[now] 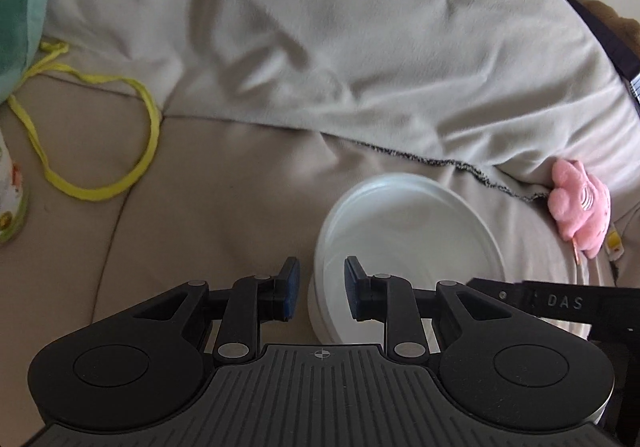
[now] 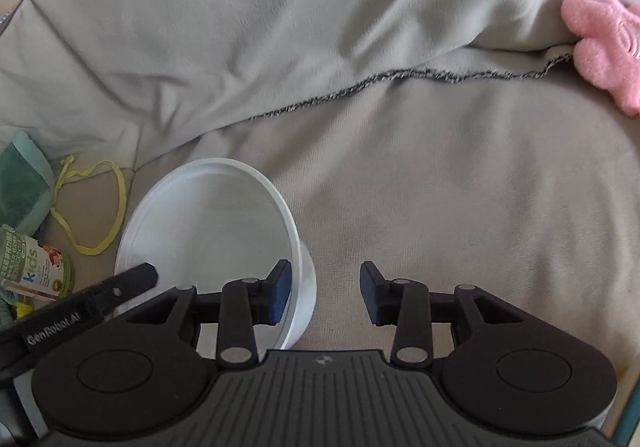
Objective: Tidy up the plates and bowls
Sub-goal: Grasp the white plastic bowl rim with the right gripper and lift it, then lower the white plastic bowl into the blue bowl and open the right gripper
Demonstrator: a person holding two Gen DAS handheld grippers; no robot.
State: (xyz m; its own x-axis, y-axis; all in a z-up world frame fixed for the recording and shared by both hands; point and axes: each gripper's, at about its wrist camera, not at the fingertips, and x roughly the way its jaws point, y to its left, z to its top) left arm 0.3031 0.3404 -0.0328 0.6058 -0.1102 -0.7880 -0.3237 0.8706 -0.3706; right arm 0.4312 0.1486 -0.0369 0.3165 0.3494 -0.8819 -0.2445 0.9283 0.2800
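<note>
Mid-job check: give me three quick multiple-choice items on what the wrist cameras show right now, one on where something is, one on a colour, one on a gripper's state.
1. Where does the pink plush toy lie?
A. Inside the white dish
B. At the edge of the grey blanket, away from the dish
C. Between the left gripper's pads

2. What colour is the loose cord on the sofa cushion?
A. Yellow
B. Red
C. Black

3. How does the right gripper stand?
A. Shut on the blanket
B. Shut on the toy
C. Open, with the rim of the white dish just beside its left pad

Answers: 1 B, the toy sits at the blanket's dark hem, far right of the dish. 2 A, the loop is yellow. 3 C, a clear gap shows between the pads, with only cushion in it.
</note>
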